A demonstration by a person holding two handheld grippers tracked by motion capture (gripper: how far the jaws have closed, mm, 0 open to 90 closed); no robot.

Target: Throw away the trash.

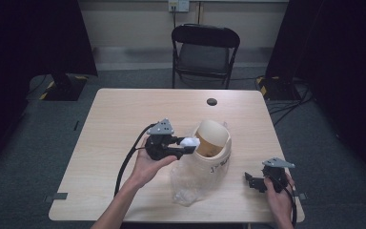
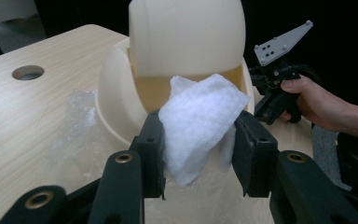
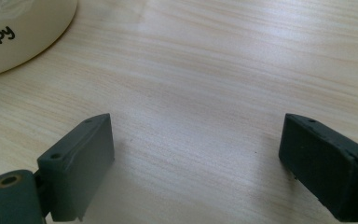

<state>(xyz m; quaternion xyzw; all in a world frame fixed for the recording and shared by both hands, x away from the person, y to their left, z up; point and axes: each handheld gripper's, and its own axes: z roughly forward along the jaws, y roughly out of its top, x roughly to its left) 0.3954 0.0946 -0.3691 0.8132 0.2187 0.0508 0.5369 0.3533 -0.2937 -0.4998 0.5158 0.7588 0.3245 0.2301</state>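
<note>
The left gripper clenches a white wipe just in front of the cream container, perhaps touching its rim. Beside the container, the right gripper gapes, released.

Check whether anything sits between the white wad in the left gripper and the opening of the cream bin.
Nothing visible does. The left gripper is shut on the wad, which hangs right at the bin mouth. The raised lid stands above and behind the opening, not across it. The right gripper rests apart on the table.
</note>
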